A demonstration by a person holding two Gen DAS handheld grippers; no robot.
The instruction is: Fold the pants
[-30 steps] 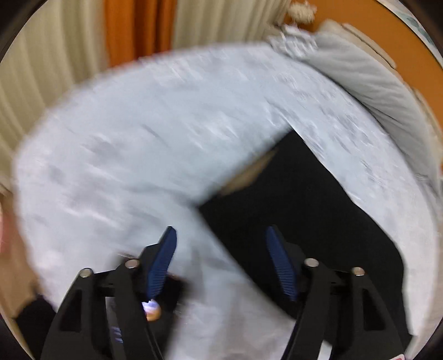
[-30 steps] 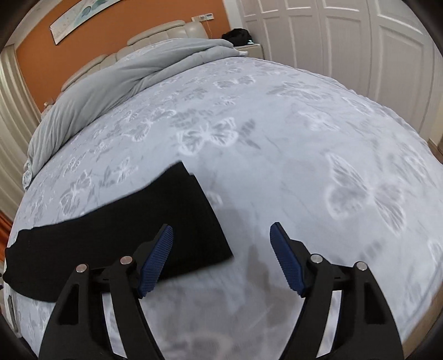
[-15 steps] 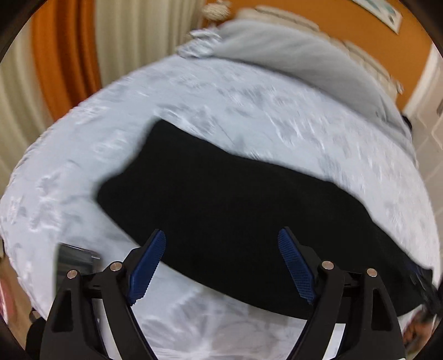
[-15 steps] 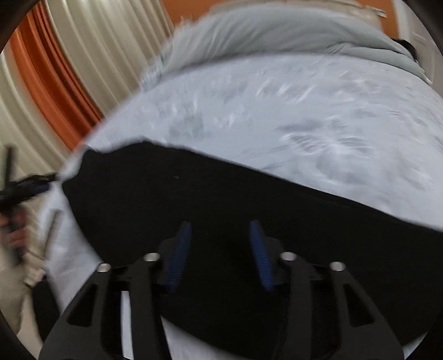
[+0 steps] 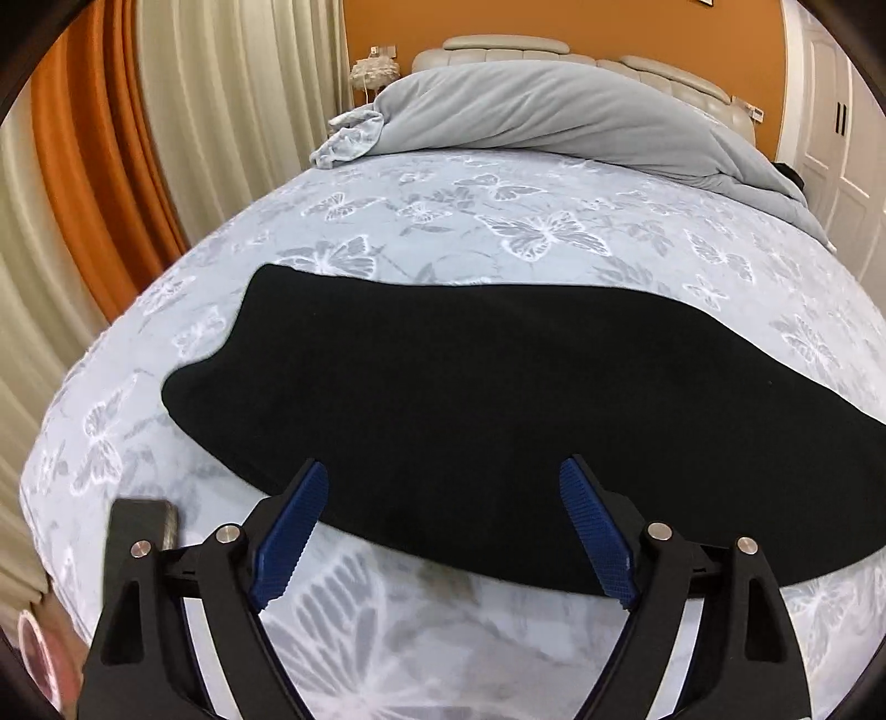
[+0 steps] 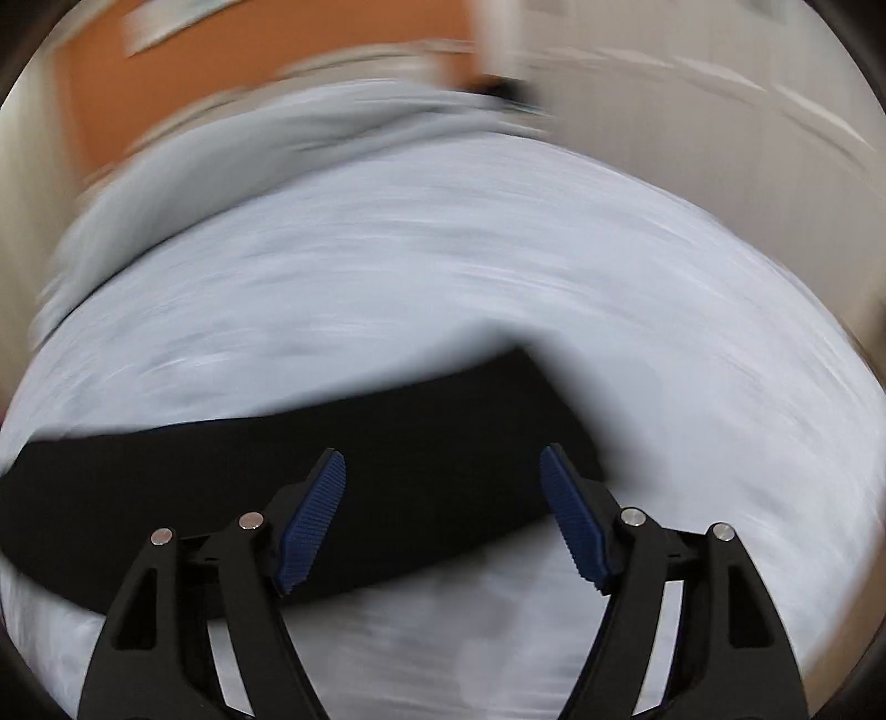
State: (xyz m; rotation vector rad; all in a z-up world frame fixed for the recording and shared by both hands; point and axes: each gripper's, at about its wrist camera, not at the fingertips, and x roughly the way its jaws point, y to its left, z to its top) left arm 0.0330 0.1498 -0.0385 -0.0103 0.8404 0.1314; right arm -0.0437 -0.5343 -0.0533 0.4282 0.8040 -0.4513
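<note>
**Both claws spread above black pants laid across the bed**

The left claw (image 5: pixel 443 531) stands wide open with nothing between its blue pads (image 5: pixel 290 534), hovering over the near edge of the black pants (image 5: pixel 470 421). The right claw (image 6: pixel 443 518) is likewise spread wide and grips nothing; it hangs over the pants (image 6: pixel 277 487) near one end of them, in a view heavily smeared by blur.

The pants lie flat on the bed (image 5: pixel 498 221), whose pale blue sheet is printed with white and grey butterflies. They form one long dark band, its long axis running crosswise to both claws, side to side across the mattress. In the left wrist view one rounded end lies toward the curtains (image 5: pixel 111 166), striped cream and orange. Beyond the pants a grey duvet (image 5: pixel 554 111) is heaped along a padded headboard (image 5: pixel 498 44), against an orange wall (image 5: pixel 609 27). White panelled doors (image 5: pixel 830 138) stand at the far side of the duvet.
</note>
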